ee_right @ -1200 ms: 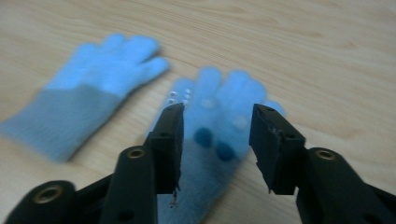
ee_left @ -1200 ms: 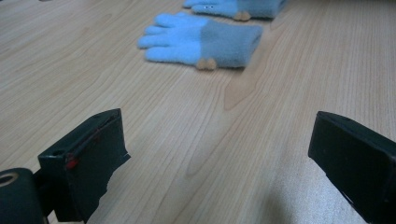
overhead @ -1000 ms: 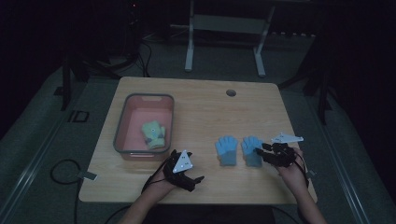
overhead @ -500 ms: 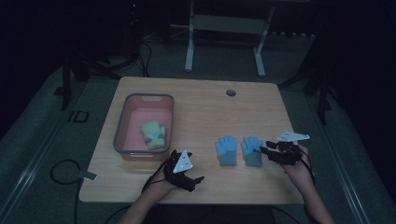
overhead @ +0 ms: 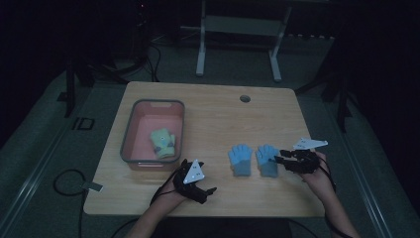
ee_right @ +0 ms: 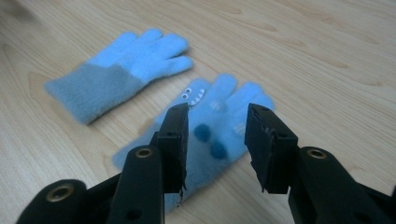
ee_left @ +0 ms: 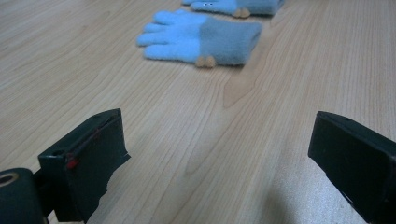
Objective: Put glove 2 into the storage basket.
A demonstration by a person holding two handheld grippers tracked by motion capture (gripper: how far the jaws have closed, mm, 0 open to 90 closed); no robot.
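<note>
On the light wooden table (overhead: pixel 213 114), the pink plastic bin with grey rim (overhead: pixel 130 134) stands at the centre left of the frame, and a pale green knitted glove (overhead: pixel 163 143) lies in it. Two blue knitted gloves with grey cuffs lie side by side right of centre: the left blue glove (overhead: pixel 240 159) and the right blue glove (overhead: pixel 267 159). The right gripper (overhead: pixel 280 159) is just right of them, the left gripper (overhead: pixel 208 192) below and left.

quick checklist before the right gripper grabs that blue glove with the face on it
1. Right gripper lined up over the face glove: ok.
2. Jaws apart with nothing pinched: ok.
3. Pads touching the glove: cannot tell.
4. Other blue glove lies apart from the jaws' path: ok.
5. Left gripper out of the way, jaws wide open over bare table: ok.
6. Bin has room beside the green glove: ok.
</note>
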